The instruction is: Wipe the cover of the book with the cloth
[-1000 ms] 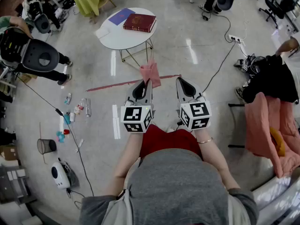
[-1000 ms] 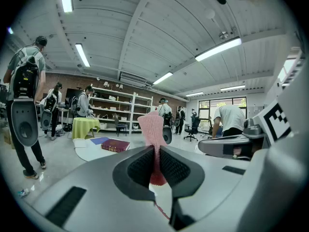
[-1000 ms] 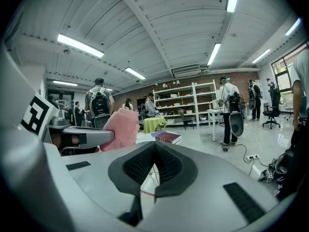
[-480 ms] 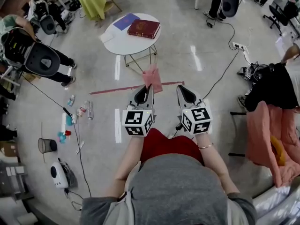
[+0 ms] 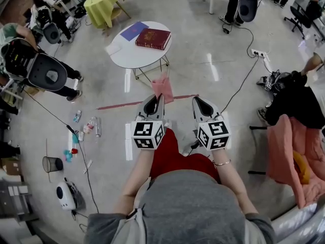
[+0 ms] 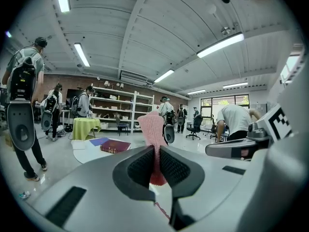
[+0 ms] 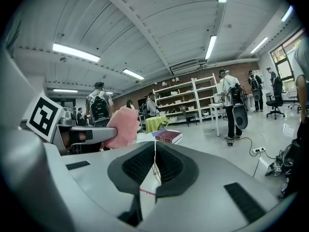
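Far to the left, a small black bin (image 5: 51, 163) stands on the grey floor (image 5: 203, 44), and a few little bottles (image 5: 89, 125) lie near it. Further along, up ahead, is a round white bench (image 5: 133, 55). A white paper (image 5: 112, 48) lies near its left edge, and a blue sheet (image 5: 133, 30) lies at the far side. The dark red book (image 5: 153, 38) lies flat on the bench just beside the blue sheet, on its right. The bench is well apart from the person, who holds both tongs out in front over the floor. The left tongs (image 5: 158, 98) are clenched on a pink cloth (image 5: 162, 87). The cloth is pinched between the two dark pads and sticks out past the tips, up in the air and away from the book. The right tongs (image 5: 196, 101) are just beside the left ones, squeezed together and empty. Far to the right, a big pink cover (image 5: 287, 141) hangs over a chair.
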Tool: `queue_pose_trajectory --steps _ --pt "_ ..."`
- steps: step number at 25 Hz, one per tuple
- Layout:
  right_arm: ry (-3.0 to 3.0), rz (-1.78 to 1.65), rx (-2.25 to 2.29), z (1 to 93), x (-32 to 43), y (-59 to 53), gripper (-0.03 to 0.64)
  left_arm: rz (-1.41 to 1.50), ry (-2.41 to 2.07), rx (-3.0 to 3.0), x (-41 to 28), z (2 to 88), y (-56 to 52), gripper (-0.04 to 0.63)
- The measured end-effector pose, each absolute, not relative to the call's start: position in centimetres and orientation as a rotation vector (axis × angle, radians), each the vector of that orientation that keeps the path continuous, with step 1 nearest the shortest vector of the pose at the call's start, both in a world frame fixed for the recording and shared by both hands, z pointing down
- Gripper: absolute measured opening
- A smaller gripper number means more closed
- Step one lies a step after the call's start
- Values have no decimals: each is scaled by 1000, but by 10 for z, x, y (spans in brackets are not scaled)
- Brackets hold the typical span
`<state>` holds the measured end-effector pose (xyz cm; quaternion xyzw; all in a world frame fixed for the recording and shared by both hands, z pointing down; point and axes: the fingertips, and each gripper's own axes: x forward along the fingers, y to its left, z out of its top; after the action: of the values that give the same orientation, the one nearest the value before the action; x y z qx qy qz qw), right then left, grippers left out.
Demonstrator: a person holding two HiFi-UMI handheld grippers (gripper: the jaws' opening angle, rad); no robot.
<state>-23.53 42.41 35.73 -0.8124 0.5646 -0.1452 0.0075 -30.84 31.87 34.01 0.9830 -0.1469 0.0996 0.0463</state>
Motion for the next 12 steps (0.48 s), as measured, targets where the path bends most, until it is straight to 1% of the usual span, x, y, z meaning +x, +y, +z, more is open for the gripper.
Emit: queue_pose_trajectory --steps 5,12 --pt "1738 -473 -2551 365 -212 406 29 327 -449 2998 -283 350 297 31" --pt "1746 -527 -2549 379 -162 335 29 355 -465 2954 -229 374 217 31"
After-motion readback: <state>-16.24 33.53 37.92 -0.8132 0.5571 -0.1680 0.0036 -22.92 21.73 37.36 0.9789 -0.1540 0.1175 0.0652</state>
